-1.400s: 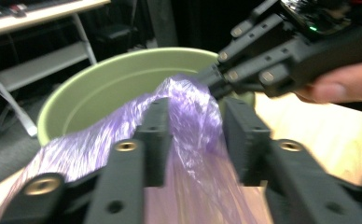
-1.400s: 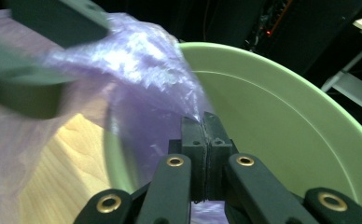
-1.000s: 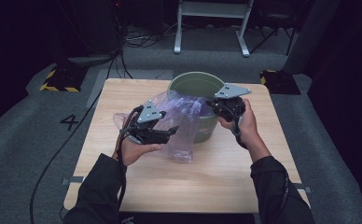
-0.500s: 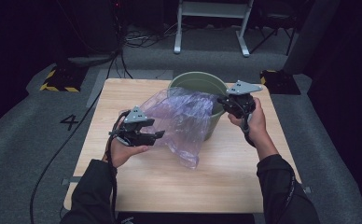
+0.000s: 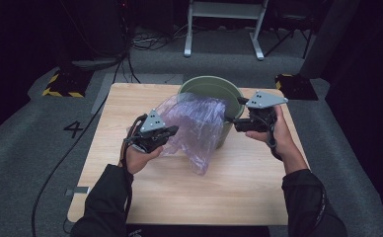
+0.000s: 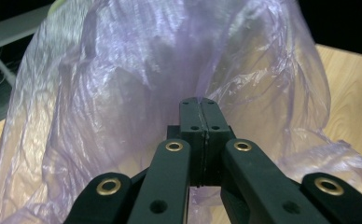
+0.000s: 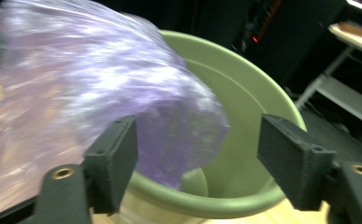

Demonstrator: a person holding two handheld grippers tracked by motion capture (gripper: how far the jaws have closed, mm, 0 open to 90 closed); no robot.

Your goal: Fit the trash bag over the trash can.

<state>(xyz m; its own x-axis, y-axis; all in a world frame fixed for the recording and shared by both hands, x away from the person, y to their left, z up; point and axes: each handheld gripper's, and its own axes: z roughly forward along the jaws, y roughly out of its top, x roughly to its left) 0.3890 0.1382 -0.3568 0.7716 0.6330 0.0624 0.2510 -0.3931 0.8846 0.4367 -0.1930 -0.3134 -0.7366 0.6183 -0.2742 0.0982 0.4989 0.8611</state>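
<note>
A translucent purple plastic bag hangs from the near rim of a green bucket down to the wooden table. My left gripper sits at the bag's left edge; its jaws have just been closing and are shut on the film. In the left gripper view the closed gripper pinches the bag. My right gripper hovers at the bucket's right side; its jaws have just been opening. In the right gripper view this gripper stands open, with the bag draped over the bucket's rim ahead.
The bucket stands at the table's far edge, right of centre. Bare wood lies in front of the bag and to both sides. Behind the table are a white frame's legs, cables on the grey floor and a yellow-black striped block.
The right gripper has let go of the bag and drifted right, its jaws now apart. The left gripper's jaws have shut on the bag's edge. The bag now hangs lower.
</note>
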